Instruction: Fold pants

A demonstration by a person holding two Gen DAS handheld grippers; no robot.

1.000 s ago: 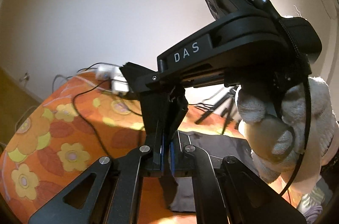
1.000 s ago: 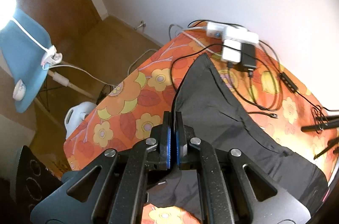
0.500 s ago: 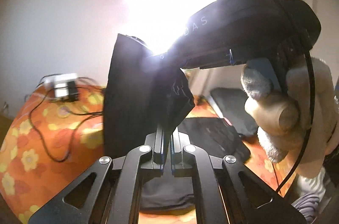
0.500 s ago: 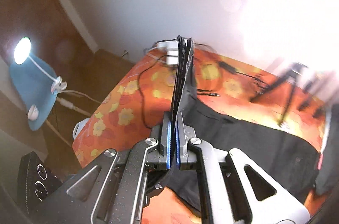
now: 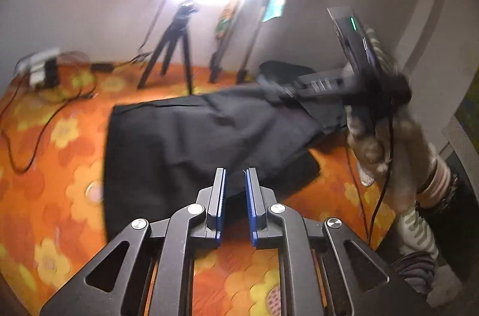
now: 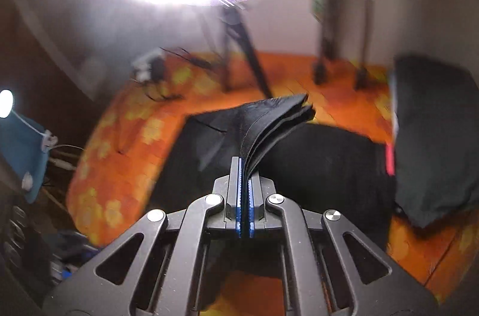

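The black pants (image 5: 191, 133) lie folded over on the orange flowered cover (image 5: 51, 184). My left gripper (image 5: 235, 175) is open and empty just above their near edge. The other gripper, held in a gloved hand (image 5: 377, 142), shows at the right in the left wrist view, over the far end of the pants. In the right wrist view my right gripper (image 6: 245, 163) is shut on several stacked layers of the pants (image 6: 275, 118), which fan upward from the jaws; the rest of the cloth (image 6: 323, 154) lies below.
A tripod (image 5: 176, 46) and stand legs (image 5: 245, 46) stand at the back under a glaring lamp. A power strip with cables (image 5: 42, 67) lies at the back left. A dark folded pile (image 6: 434, 136) sits at the right. A blue chair (image 6: 21, 148) stands off the left edge.
My left gripper has opened and let go of the pants, which now lie folded flat. My right gripper has swung over to the right, still holding the cloth edge.
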